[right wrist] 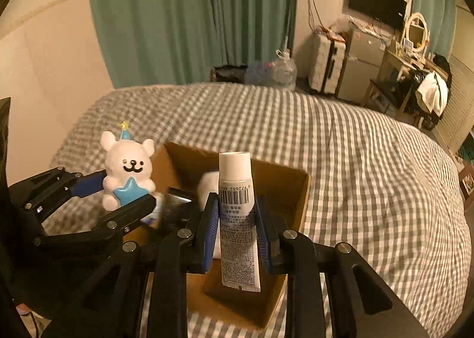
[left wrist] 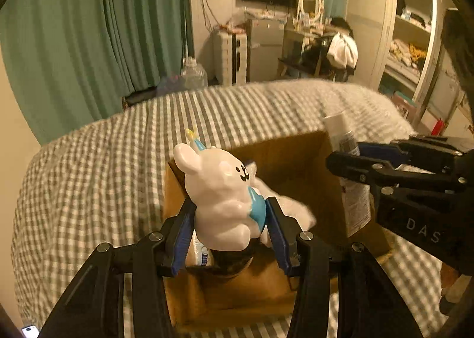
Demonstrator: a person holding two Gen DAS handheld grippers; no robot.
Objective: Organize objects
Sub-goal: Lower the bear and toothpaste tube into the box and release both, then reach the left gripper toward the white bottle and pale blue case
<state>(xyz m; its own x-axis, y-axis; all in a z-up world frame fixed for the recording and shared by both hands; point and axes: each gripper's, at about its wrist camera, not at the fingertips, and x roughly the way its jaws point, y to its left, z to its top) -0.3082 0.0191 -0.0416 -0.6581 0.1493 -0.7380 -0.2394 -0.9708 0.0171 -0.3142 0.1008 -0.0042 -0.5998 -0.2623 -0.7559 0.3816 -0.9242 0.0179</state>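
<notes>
1. Checked bed (right wrist: 326, 142) holds an open box (right wrist: 299, 190).
2. Left gripper (left wrist: 229, 219) pinches the hard, smooth, slippery bear (left wrist: 219, 190) over it.
3. Right gripper (right wrist: 237, 228) squeezes the soft, light tube (right wrist: 238, 219) mid-body.

We see dim, warm amber room light, soft blur on the checked bedspread (left wrist: 89, 166), and heavy fisheye bending with dark corners.

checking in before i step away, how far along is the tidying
Partway. Already in the cardboard box: a white fluffy item and some other things I cannot identify. In hand: the left gripper holds the bear figurine and the right gripper holds the white tube, both over the box. Left: releasing both.
</notes>
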